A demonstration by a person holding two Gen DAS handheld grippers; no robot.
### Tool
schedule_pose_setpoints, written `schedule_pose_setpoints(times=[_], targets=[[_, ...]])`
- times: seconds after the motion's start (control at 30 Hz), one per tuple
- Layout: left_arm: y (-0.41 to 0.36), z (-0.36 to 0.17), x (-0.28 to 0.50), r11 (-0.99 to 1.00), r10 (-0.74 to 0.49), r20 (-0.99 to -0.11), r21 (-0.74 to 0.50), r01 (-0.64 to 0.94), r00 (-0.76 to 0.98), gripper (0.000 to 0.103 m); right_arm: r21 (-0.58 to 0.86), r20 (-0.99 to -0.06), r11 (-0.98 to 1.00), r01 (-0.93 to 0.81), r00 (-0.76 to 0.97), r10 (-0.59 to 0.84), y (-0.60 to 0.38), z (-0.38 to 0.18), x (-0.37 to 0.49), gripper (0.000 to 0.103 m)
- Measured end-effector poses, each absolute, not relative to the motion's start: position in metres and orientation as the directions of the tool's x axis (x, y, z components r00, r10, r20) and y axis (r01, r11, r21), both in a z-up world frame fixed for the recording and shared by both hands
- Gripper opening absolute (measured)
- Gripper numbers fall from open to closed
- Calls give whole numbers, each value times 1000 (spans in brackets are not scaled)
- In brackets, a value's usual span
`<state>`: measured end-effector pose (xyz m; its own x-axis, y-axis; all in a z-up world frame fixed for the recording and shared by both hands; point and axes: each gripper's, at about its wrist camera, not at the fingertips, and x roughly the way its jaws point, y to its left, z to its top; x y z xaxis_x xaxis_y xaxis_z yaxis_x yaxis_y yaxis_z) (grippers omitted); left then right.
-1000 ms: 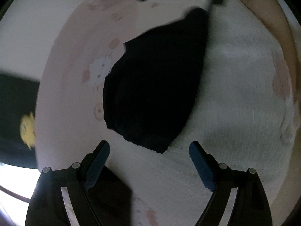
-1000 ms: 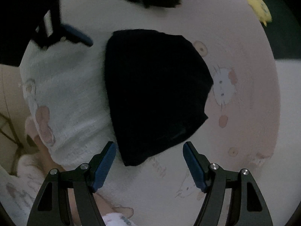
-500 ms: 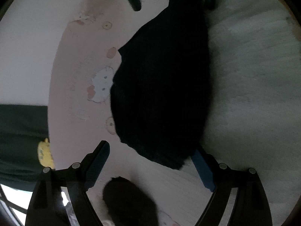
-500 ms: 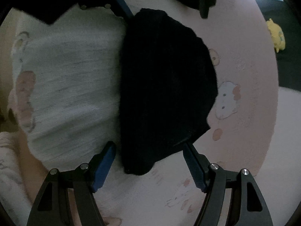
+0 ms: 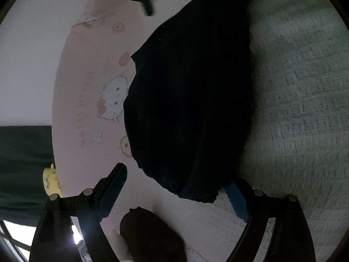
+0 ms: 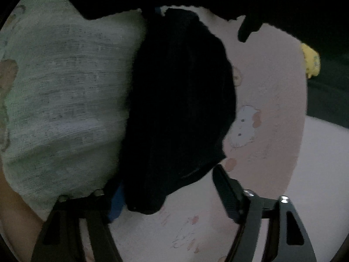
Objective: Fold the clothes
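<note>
Both tools have come down closer to the black garment (image 5: pixel 187 100) since a second ago, each now reaching one of its opposite ends. It lies as a rounded, partly bundled dark shape on the bed, straddling a pale pink cartoon-printed sheet (image 5: pixel 87 100) and a white, coarse-woven blanket (image 5: pixel 294 109). The left tool (image 5: pixel 176 187) stands spread wide, its near end of the cloth between the fingers but not pinched. The right tool (image 6: pixel 165 187) is closing, the garment's hem between its jaws; whether the pads already press the fabric is hard to tell in the dim, blurred view. I judge the fold barely begun: both ends are being taken up, and the spreading and folding remain. The cloth looks soft, matte and limp, with a faint seam near one edge. A small yellow toy (image 5: pixel 51 180) sits off the sheet's edge.
</note>
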<state>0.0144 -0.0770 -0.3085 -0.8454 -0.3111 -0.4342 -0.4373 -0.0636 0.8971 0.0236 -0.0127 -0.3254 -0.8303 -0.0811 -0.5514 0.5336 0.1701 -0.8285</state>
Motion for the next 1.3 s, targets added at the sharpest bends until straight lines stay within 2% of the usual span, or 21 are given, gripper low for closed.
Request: schedule_pose_setpoints(times=[0.03,0.1,0.13,0.17,0.2,0.27,0.33,0.43,0.77,1.03,1.3], targets=[[-77,-309,17,-61,-304,-436,896,-440,-847,83,-815,-573,164,556,-816,-75,-13,-325,22,56],[-77,-311,21,-64,-295,-453,888,-456,-841,73,-772,-629,165,614,-774,-66,-12,-326,21,31],[-77,-313,23,-73,-294,-473,877,-474,-831,61,-748,-657,178,640,-751,-62,-11,-328,23,23],[-77,-315,26,-76,-291,-485,871,-485,-825,48,-731,-675,191,656,-735,-60,-11,-331,25,9],[-76,-318,28,-76,-288,-492,867,-493,-821,41,-731,-673,206,651,-737,-60,-11,-334,26,9],[-75,-326,34,-81,-287,-513,854,-514,-809,13,-727,-677,212,653,-734,-59,-12,-336,26,8],[-73,-333,39,-79,-279,-520,850,-520,-807,4,-713,-694,192,674,-718,-55,-13,-333,23,8],[-73,-327,35,-141,-282,-546,837,-529,-789,4,-664,-746,123,737,-664,-45,-15,-323,12,8],[-80,-286,3,-445,-224,-752,644,-622,-619,6,-483,-871,-101,869,-489,-45,-15,-290,-29,5],[-76,-263,9,-481,-212,-744,644,-595,-634,7,-529,-840,-129,839,-539,-60,-6,-267,-27,5],[-75,-232,7,-498,-148,-759,611,-615,-634,7,-491,-855,-160,857,-509,-105,-11,-230,-27,5]])
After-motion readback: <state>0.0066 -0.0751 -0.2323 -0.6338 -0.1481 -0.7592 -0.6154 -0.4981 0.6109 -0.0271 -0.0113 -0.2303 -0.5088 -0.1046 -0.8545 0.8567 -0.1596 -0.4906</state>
